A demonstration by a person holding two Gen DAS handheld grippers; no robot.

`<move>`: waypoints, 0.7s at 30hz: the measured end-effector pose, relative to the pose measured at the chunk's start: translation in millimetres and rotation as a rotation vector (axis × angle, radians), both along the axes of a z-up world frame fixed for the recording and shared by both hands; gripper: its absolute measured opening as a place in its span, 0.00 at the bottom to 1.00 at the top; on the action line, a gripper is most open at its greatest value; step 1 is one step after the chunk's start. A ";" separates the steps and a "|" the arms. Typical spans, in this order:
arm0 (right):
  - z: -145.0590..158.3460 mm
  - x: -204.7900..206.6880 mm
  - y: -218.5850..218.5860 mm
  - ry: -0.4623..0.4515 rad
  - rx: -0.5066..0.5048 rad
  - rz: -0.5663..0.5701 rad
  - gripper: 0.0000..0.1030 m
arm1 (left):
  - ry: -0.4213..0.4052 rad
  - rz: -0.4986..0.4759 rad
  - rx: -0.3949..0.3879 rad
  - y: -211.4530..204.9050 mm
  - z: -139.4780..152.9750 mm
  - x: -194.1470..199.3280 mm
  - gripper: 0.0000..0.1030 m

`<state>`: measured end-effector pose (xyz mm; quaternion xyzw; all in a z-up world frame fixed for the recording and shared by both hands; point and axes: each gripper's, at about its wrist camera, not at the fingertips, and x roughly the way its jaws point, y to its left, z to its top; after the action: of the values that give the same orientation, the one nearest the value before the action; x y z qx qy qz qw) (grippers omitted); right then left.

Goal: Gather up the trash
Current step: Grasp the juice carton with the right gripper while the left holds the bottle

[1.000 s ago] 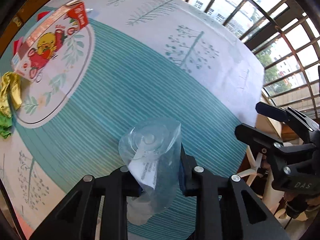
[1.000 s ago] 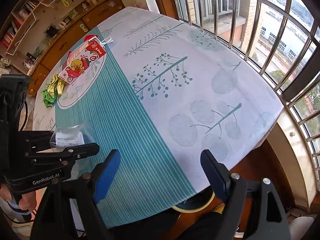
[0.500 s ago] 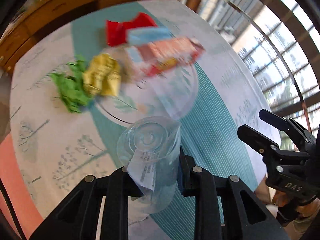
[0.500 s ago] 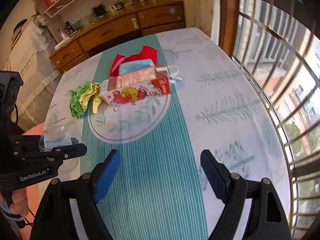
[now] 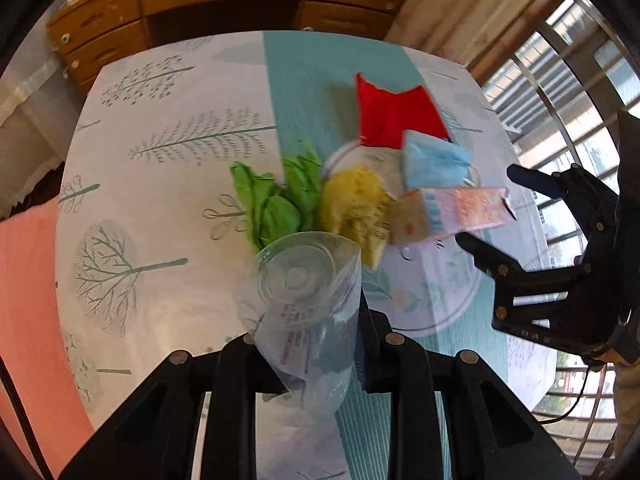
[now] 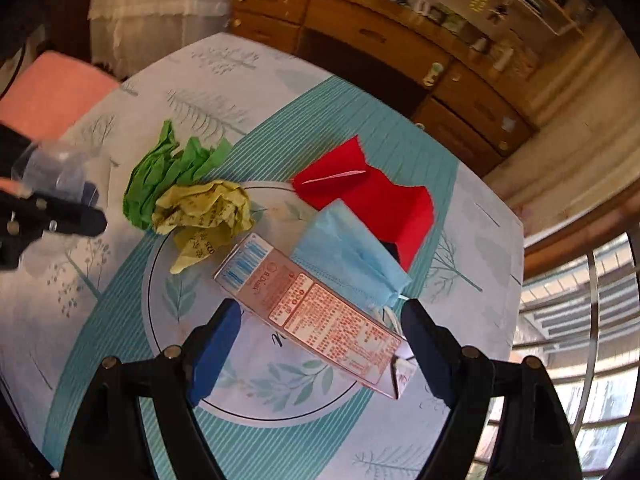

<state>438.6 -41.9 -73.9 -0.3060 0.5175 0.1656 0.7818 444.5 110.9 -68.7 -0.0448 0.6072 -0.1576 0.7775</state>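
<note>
Both right tongs (image 6: 320, 344) fingers straddle the carton (image 6: 316, 316), untouched.

Lying on the tablecloth (image 6: 100, 320) in the right wrist view: carton (image 6: 316, 316) nearest, crumpled wrapper (image 6: 200, 212) to its left, crumpled paper (image 6: 160, 176) beyond that, mask (image 6: 348, 256) just behind the carton, folded sheet (image 6: 384, 200) farther back, overlapped by the mask.

Both wrist views look down, seemingly from close above, at the table (image 5: 168, 200) (image 6: 472, 240), facing its far edge; both share the plate (image 5: 436, 296) (image 6: 248, 372).
</note>
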 end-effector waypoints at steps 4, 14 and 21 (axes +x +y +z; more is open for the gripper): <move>-18.5 1.9 14.5 0.033 -0.121 0.138 0.80 | 0.012 0.032 -0.005 14.6 -8.4 10.5 0.22; -32.2 -11.2 30.6 0.020 -0.231 0.148 0.55 | 0.034 0.064 -0.009 38.9 -20.1 10.4 0.22; 2.4 -53.6 22.2 -0.055 -0.114 -0.010 0.50 | 0.018 0.053 0.001 34.1 -10.6 -15.9 0.22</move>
<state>385.0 -19.7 -71.5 -0.3518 0.5057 0.1234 0.7780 428.6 145.0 -79.3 -0.0620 0.6128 -0.1361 0.7759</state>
